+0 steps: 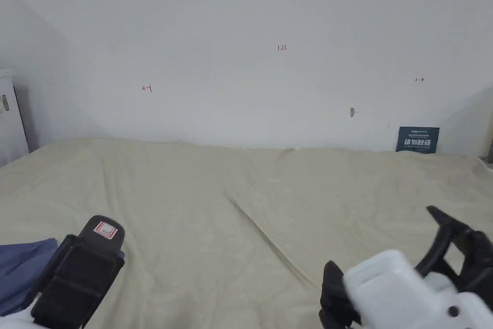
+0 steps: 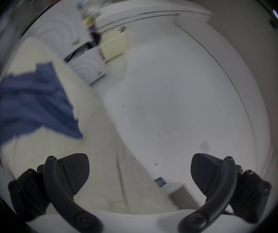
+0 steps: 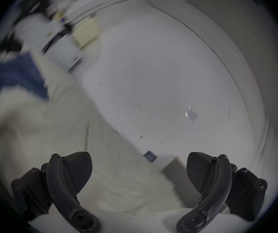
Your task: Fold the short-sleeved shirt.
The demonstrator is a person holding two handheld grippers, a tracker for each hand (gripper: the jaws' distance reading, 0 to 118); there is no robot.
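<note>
A blue shirt [image 1: 21, 267] lies bunched at the near left edge of a beige bed cover [image 1: 231, 229]; part of it is hidden behind the left gripper's body. The same blue shirt [image 2: 32, 102] shows at the left of the left gripper view, and blurred as blue cloth [image 3: 15, 78] in the right gripper view. My left gripper [image 2: 140, 172] is open with nothing between its jaws, held above the cover to the right of the shirt. My right gripper [image 3: 139, 171] is open and empty too, over the right part of the bed. Its jaw tip [image 1: 445, 219] pokes up at the lower right.
A white wall [image 1: 269, 55] runs along the far side of the bed, with a small dark sign [image 1: 418, 139] leaning at its foot on the right. A white cabinet [image 1: 10, 118] stands at the far left. A long crease [image 1: 269, 238] crosses the cover's middle.
</note>
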